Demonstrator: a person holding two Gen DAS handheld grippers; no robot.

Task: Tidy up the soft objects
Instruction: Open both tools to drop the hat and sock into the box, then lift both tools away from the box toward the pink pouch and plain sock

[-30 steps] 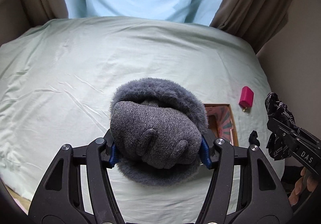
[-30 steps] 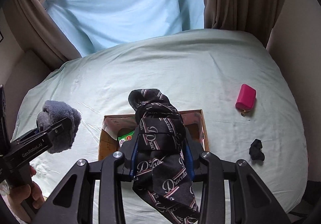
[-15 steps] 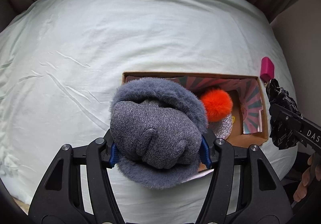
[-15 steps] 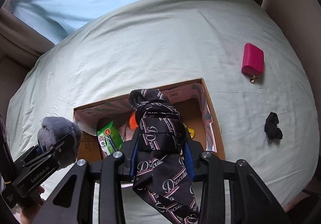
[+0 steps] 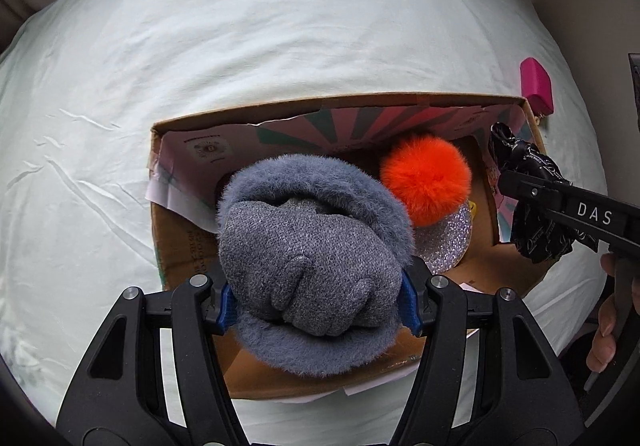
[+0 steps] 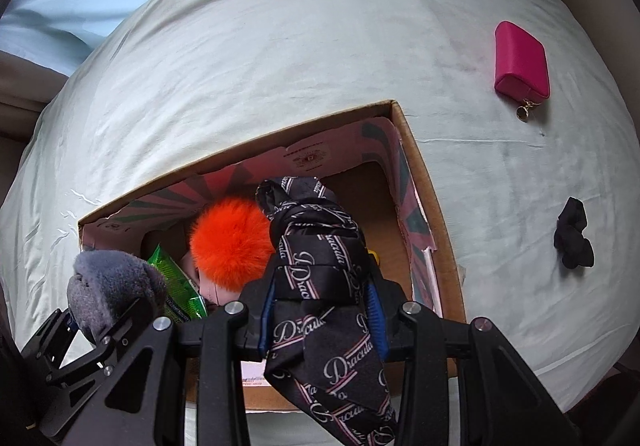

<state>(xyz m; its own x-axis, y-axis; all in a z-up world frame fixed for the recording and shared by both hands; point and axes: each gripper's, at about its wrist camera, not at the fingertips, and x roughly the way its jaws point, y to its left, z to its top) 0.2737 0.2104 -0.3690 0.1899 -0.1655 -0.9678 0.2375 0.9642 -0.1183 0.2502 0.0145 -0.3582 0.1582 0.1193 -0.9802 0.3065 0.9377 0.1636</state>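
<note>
Two tongs hang over the open cardboard box (image 6: 424, 182) on the bed (image 5: 280, 26): the left tongs (image 5: 318, 306), jaws just widening, still pinch the grey furry glove (image 5: 312, 258); the right tongs (image 6: 320, 316) clamp the black "Dracula" tie (image 6: 320, 266). Bare floor shows at the box's right corner.

Two fisheye views, each from a camera mounted on a handheld gripper, looking steeply down along its jaws, close above an open cardboard box (image 5: 340, 104) on a bed (image 5: 240, 26). The left wrist view sits over the box's left part; the right wrist view sits over its right part. Both share the box interior, an orange pompom (image 5: 424, 176) and a pink pouch (image 6: 520, 60). Each view catches the other gripper at its edge.
</note>
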